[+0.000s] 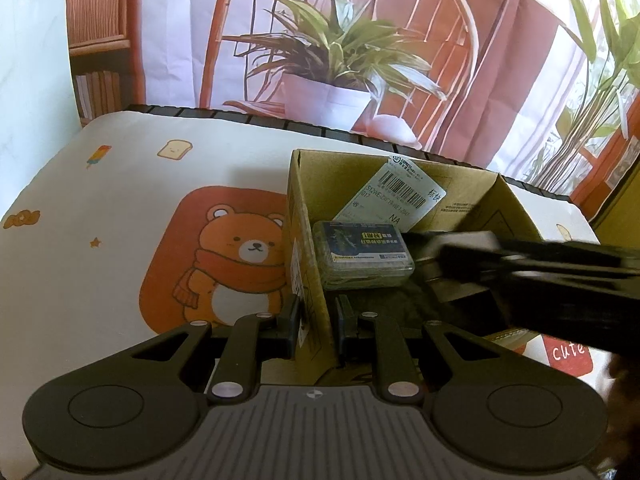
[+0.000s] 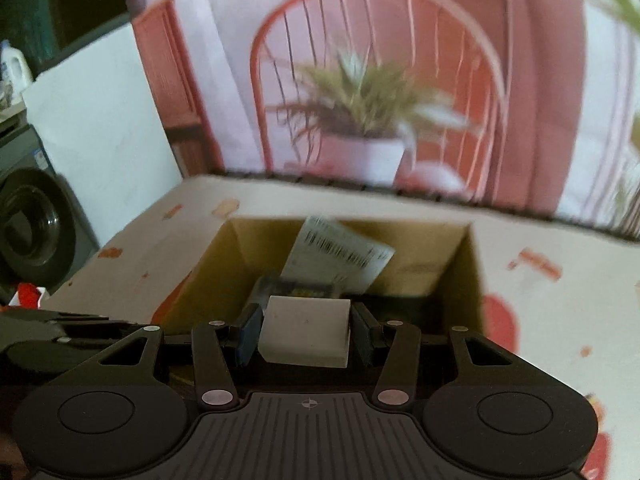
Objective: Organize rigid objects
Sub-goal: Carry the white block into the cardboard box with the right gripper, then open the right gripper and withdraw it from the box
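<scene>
Block [image 2: 306, 330] in my right gripper [image 2: 306, 334] looks stiff, light, held by its flat sides; left gripper [image 1: 316, 322] clamps the box [image 1: 308, 280] wall.

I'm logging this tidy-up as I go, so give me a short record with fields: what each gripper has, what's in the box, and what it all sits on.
left gripper: shut on the near wall of the cardboard box
right gripper: shut on a pale grey block, held over the open box
in the box: clear plastic case with a dark label; a shipping label leans on the far wall
surface: white mat printed with a bear
view: right wrist picture blurred
</scene>
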`<state>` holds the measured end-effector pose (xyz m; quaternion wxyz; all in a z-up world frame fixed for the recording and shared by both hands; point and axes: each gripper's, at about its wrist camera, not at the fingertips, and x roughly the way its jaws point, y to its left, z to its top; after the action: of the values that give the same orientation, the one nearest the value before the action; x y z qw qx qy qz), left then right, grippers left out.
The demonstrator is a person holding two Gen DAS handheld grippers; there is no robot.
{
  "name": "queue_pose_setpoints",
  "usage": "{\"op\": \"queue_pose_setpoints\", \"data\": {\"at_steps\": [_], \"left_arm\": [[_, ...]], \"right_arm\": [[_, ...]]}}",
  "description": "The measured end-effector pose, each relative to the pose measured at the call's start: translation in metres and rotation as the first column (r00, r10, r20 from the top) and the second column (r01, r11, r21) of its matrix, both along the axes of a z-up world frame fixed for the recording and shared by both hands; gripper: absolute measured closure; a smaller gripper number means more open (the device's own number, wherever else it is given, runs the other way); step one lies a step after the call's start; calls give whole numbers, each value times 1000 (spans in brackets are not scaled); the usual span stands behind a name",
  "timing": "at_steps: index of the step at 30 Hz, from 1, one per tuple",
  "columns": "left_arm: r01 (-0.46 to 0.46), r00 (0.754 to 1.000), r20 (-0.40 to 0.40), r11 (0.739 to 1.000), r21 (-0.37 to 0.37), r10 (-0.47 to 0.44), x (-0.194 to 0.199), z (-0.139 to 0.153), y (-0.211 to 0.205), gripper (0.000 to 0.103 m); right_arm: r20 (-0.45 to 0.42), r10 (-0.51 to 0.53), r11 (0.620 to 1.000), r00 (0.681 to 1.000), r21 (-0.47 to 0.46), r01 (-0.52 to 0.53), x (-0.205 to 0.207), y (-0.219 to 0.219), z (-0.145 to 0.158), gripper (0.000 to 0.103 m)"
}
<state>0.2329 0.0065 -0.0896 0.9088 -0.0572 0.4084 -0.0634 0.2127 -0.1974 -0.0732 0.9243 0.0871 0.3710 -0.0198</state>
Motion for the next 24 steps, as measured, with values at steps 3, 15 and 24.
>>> {"op": "queue_pose_setpoints", "data": {"at_steps": [3, 15, 24], "left_arm": [[1, 1000, 1, 1000, 0, -1, 0, 0, 0, 84], [0, 1000, 0, 1000, 0, 0, 1, 0, -1, 83], [0, 1000, 0, 1000, -1, 0, 1, 0, 0, 83]], "right_arm": [[-73, -20, 998, 997, 55, 24, 17, 3, -14, 58], [-210, -105, 951, 972, 263, 160, 37, -12, -34, 58], [-232, -132, 915, 964, 345, 208, 38, -21, -37, 50]]}}
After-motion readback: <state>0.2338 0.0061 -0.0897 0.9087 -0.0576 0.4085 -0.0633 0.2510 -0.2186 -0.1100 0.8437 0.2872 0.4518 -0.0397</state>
